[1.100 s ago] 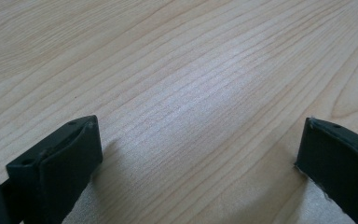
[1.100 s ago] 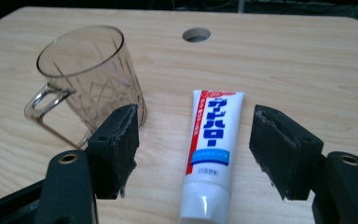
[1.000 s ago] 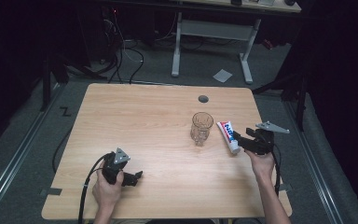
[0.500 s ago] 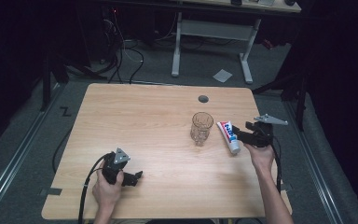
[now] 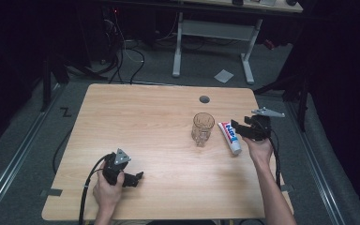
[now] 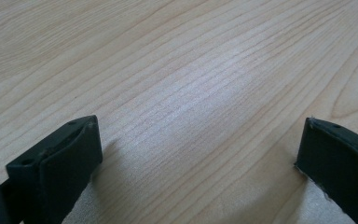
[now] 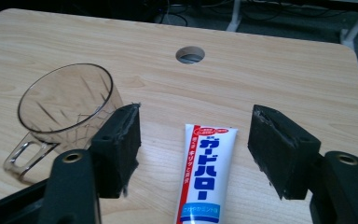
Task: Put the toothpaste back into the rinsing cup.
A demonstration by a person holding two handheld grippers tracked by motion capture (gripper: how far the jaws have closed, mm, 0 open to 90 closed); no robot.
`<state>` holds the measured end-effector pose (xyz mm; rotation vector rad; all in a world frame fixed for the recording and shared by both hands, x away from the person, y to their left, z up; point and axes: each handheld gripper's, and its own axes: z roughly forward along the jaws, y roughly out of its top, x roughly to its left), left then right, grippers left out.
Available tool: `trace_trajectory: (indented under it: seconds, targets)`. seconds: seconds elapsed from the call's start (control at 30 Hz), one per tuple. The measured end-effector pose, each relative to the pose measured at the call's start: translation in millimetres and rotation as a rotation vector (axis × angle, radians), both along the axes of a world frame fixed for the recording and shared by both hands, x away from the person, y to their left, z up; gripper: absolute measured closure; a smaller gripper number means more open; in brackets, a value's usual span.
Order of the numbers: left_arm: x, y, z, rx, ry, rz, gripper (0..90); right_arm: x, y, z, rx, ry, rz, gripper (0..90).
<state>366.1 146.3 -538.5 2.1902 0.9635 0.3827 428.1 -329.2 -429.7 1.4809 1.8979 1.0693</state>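
A white toothpaste tube (image 5: 229, 136) with blue lettering lies flat on the wooden table (image 5: 136, 122), right of a clear glass cup (image 5: 202, 128) with a handle. My right gripper (image 5: 240, 129) hovers open just over the tube's right side. In the right gripper view the tube (image 7: 205, 175) lies between the spread jaws, with the cup (image 7: 63, 112) to their left. My left gripper (image 5: 136, 178) rests open near the table's front left, held by a hand; in the left gripper view its jaws stand wide apart above bare wood (image 6: 191, 93).
A round cable hole (image 5: 204, 99) sits in the table behind the cup. Cables trail from both grippers off the front edge. A desk frame (image 5: 211, 33) and a scrap of paper (image 5: 223, 75) are on the floor beyond the table.
My right gripper has shifted slightly left and forward, closer over the toothpaste tube. The left gripper has stayed in place.
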Motion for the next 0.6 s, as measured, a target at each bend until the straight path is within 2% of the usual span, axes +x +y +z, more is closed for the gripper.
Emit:
trace_trajectory:
  seconds: [0.27,0.6]
  targets:
    - [0.0,0.0,0.0,0.000,0.000,0.000,0.2,10.3,4.0,2.0,-0.013,0.011,-0.005,32.8]
    - [0.0,0.0,0.0,-0.001,0.001,0.000,0.2,27.1,10.1,-6.7,-0.062,0.085,0.007,35.5]
